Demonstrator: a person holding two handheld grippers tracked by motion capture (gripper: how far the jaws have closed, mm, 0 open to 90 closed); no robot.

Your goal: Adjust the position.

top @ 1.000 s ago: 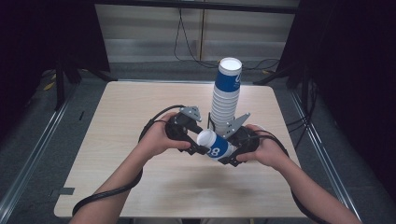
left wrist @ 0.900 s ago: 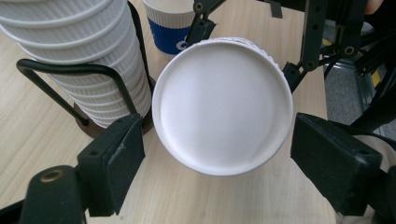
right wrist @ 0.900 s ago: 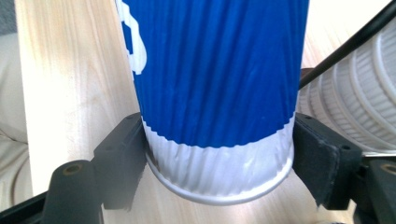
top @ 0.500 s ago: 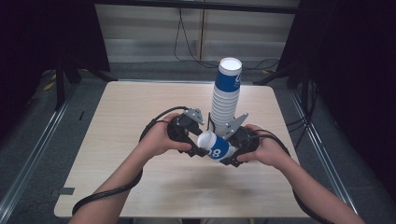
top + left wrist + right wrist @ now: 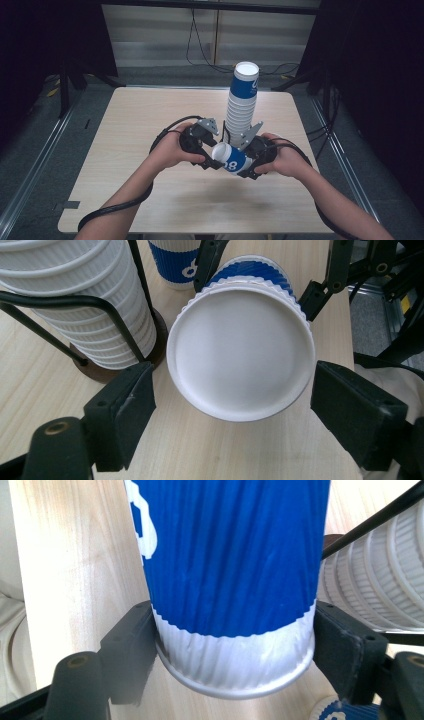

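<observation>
I see a tall stack of ribbed white cups [image 5: 242, 107], its top cup banded blue, standing in a black wire holder [image 5: 82, 302] on a round dark base [image 5: 122, 371] mid-table. The light wooden table [image 5: 125, 125] sits on grey floor [image 5: 35, 130], with black cables [image 5: 200, 45] behind it.

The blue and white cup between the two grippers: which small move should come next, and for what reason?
Probably close the left gripper on the cup's rim. The right gripper already clamps the cup near one end, and the left jaws stand open on either side of the rim, not touching it, so a second grip seems the likely step.
</observation>
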